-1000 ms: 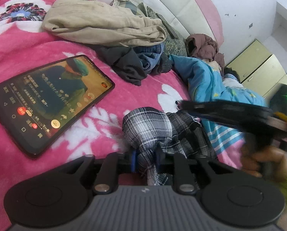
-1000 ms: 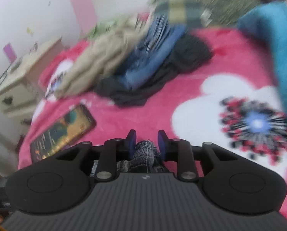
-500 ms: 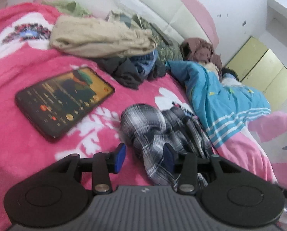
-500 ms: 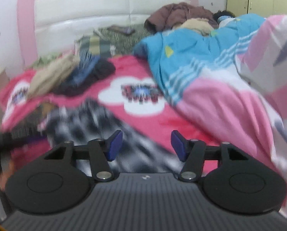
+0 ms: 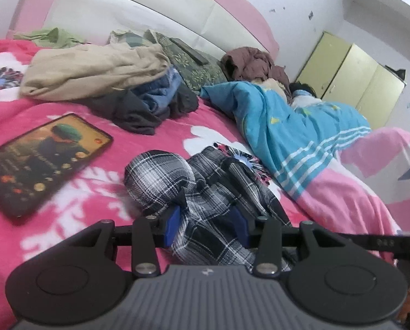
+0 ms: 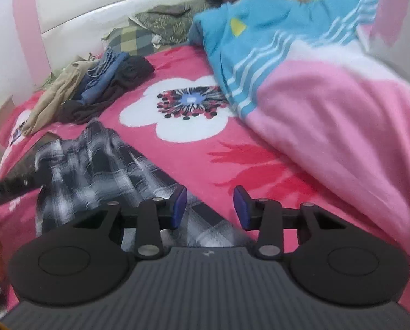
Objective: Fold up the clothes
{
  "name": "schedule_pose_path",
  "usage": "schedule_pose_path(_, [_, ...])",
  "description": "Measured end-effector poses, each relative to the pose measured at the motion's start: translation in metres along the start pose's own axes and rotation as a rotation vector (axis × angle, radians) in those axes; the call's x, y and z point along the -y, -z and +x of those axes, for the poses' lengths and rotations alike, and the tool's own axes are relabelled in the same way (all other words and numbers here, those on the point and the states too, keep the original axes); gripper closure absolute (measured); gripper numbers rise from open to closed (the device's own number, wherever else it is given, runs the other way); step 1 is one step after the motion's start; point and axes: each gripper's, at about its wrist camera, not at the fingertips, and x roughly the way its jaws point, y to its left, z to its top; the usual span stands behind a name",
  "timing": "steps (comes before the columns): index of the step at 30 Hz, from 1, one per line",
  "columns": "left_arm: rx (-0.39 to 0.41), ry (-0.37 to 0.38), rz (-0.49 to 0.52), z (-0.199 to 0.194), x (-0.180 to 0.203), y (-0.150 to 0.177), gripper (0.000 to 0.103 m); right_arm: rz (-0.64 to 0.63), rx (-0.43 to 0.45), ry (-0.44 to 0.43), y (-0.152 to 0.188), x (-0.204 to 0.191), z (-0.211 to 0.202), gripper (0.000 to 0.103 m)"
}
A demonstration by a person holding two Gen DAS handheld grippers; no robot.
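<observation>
A black-and-white plaid garment (image 5: 205, 192) lies crumpled on the pink flowered bedspread (image 5: 40, 110); it also shows in the right wrist view (image 6: 95, 165). My left gripper (image 5: 206, 227) is open, its blue pads either side of the plaid cloth without clamping it. My right gripper (image 6: 210, 207) is open and empty, hovering over the garment's near edge and the bedspread (image 6: 232, 159).
A phone (image 5: 43, 159) with a lit screen lies left of the garment. A pile of beige, blue and dark clothes (image 5: 108, 88) sits further back. A person under a blue and pink quilt (image 5: 301, 137) lies on the right. The padded headboard (image 5: 150, 8) is behind.
Both grippers were shut on the plaid garment and have opened and let it go. Both have pulled back, and the right gripper swung round toward the headboard.
</observation>
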Motion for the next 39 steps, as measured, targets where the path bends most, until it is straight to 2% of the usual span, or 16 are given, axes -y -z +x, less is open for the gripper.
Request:
schedule_pose_path(1, [0.003,-0.003,-0.002,0.001,0.001,0.000,0.060,0.003,-0.029,-0.031,-0.002,0.001,0.009,0.065])
schedule_pose_path(4, [0.033,-0.012,-0.022,-0.004,0.000,-0.001,0.061,-0.039,-0.114,-0.043,0.000,-0.007,0.032,0.065])
schedule_pose_path(5, [0.064,-0.021,-0.022,-0.010,0.000,-0.002,0.061,-0.052,-0.127,-0.043,0.002,-0.010,0.036,0.069])
schedule_pose_path(6, [0.098,-0.032,-0.019,-0.016,0.000,-0.003,0.061,-0.064,-0.131,-0.043,0.003,-0.014,0.038,0.079])
schedule_pose_path(8, [0.172,-0.060,-0.021,-0.029,0.000,-0.003,0.061,-0.097,-0.115,-0.052,0.005,-0.022,0.034,0.096])
schedule_pose_path(10, [0.249,-0.084,-0.025,-0.042,-0.001,-0.002,0.061,-0.147,-0.083,-0.027,0.005,-0.032,0.027,0.099])
schedule_pose_path(12, [0.268,-0.059,-0.002,-0.045,0.002,-0.004,0.061,-0.189,-0.033,0.013,0.005,-0.044,0.017,0.100])
schedule_pose_path(14, [0.202,-0.025,0.056,-0.035,0.009,-0.003,0.061,-0.221,0.036,0.068,0.004,-0.054,0.007,0.100])
schedule_pose_path(16, [0.081,-0.007,0.093,-0.016,0.013,0.001,0.061,-0.251,0.100,0.130,0.003,-0.062,-0.001,0.100])
schedule_pose_path(19, [-0.054,-0.047,0.099,0.008,0.011,0.007,0.063,-0.283,0.145,0.222,0.002,-0.068,0.007,0.100])
schedule_pose_path(20, [-0.057,-0.050,0.086,0.009,0.009,0.006,0.069,-0.295,0.152,0.249,0.003,-0.069,0.011,0.100])
schedule_pose_path(24, [-0.064,-0.046,0.064,0.008,0.004,0.003,0.070,-0.360,0.142,0.341,0.009,-0.065,0.040,0.100])
schedule_pose_path(28, [-0.070,-0.044,0.068,0.010,0.003,0.004,0.070,-0.416,0.075,0.400,0.019,-0.054,0.077,0.100])
schedule_pose_path(32, [-0.072,-0.044,0.063,0.012,0.003,0.004,0.070,-0.375,0.048,0.498,0.008,-0.041,0.085,0.100])
schedule_pose_path(35, [-0.073,-0.040,0.054,0.013,0.002,0.004,0.070,-0.300,0.085,0.485,-0.001,-0.036,0.063,0.099])
schedule_pose_path(39, [-0.071,-0.042,0.040,0.014,0.001,0.003,0.070,-0.321,0.186,0.353,0.009,-0.073,0.009,0.098])
